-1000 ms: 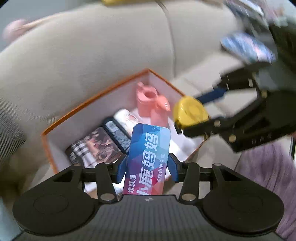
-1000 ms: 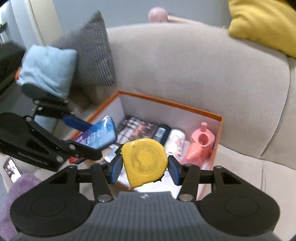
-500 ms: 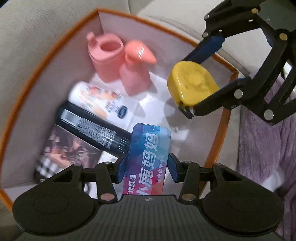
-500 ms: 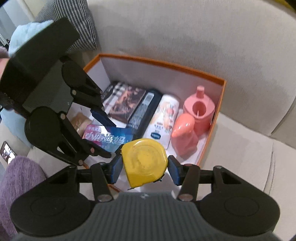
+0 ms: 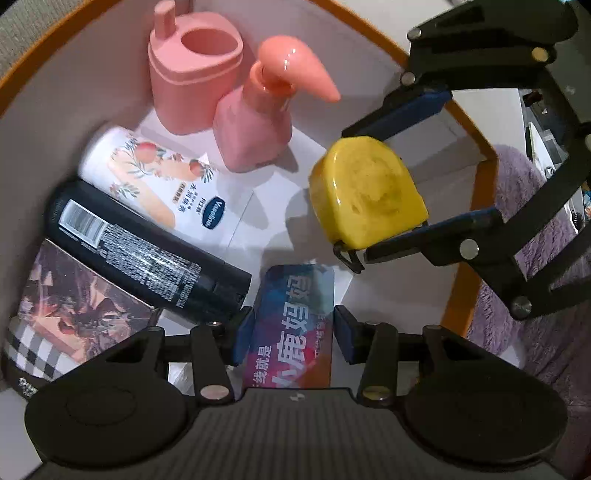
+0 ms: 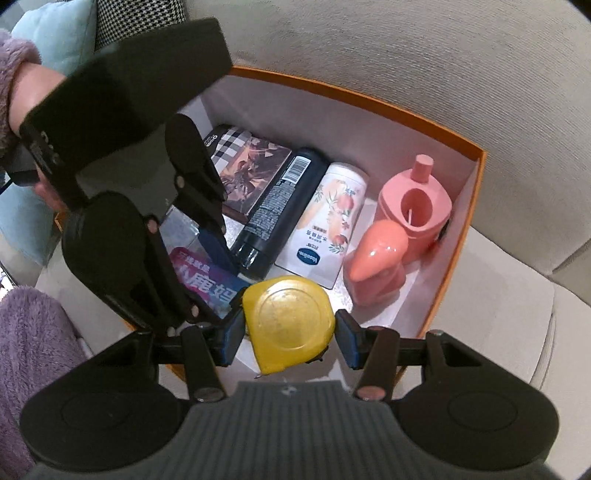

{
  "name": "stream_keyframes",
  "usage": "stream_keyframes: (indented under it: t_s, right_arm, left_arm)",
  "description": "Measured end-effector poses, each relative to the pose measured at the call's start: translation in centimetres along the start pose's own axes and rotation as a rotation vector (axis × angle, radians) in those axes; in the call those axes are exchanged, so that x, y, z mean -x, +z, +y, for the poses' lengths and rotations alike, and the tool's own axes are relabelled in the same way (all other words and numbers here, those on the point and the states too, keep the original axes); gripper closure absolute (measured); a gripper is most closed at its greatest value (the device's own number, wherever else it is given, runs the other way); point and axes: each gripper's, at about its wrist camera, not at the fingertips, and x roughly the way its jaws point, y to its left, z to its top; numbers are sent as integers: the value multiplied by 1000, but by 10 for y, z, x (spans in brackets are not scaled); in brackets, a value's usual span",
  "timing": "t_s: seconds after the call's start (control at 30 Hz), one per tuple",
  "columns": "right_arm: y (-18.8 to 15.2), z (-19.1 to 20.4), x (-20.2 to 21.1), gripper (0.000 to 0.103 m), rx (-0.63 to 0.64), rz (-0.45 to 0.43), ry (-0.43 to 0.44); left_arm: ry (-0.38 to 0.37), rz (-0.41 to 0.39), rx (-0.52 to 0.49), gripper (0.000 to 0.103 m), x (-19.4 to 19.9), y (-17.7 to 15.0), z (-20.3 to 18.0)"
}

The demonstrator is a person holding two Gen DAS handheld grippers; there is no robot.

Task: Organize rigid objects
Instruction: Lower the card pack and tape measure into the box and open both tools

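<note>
The orange-rimmed cardboard box with pale inner walls (image 6: pixel 476 192) sat on the seat of a beige fabric sofa (image 6: pixel 406 48), and both hand-held grippers pointed steeply down into it. The left gripper (image 5: pixel 291 328) was clamped on a flat blue-and-red printed tin with large white Chinese characters (image 5: pixel 295 325), its blue pads pressing on both long edges; the tin hung low over the bare white floor at the near end of the box, just beside the cap of a black cylindrical bottle with a barcode and fine white print (image 5: pixel 147 254). The right gripper (image 6: pixel 290 332) was closed on a rounded yellow plastic tape measure (image 6: pixel 291 321), held above the open floor area at the box's right side. Along the floor lay, side by side, a flat carton with a black-and-white check band and a dark picture (image 5: pixel 70 314), the black bottle, and a white tube with peach artwork and a blue oval "Vaseline" logo (image 5: pixel 155 177). At the far end stood a pink plastic container with a round opening and a short spout (image 5: pixel 192 77), touching a pink bottle with a glossy coral pump head (image 5: pixel 266 118). A purple fleece sleeve (image 6: pixel 18 62) covered the wrist behind the left gripper, with more purple fleece (image 5: pixel 535 258) outside the box wall. A houndstooth cushion (image 6: pixel 136 14) and a light blue cushion (image 6: pixel 62 40) rested on the sofa behind.
</note>
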Motion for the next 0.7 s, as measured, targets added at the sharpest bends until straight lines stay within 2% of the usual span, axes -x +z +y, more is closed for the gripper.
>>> stream_keyframes:
  t_s: [0.27,0.4,0.47,0.6,0.7]
  right_arm:
    - [6,7,-7,49,50,27,-37]
    - [8,5,-6,49,9,32,-24]
    - [9,6,-8,49,-5,37,-20]
    - [14,14,-15,49,2,56,-72]
    - [14,22,-25,49,14,87,-91]
  left_arm:
    - [14,-42,27,48,5,-8,0]
    - [31,-126,80,47,25,-27,0]
    - [88,-185,133,48,35,-39,-1]
    - [132,-317,248,48,54,-63,-4]
    - [198,-374,342,48,65,-73,-13]
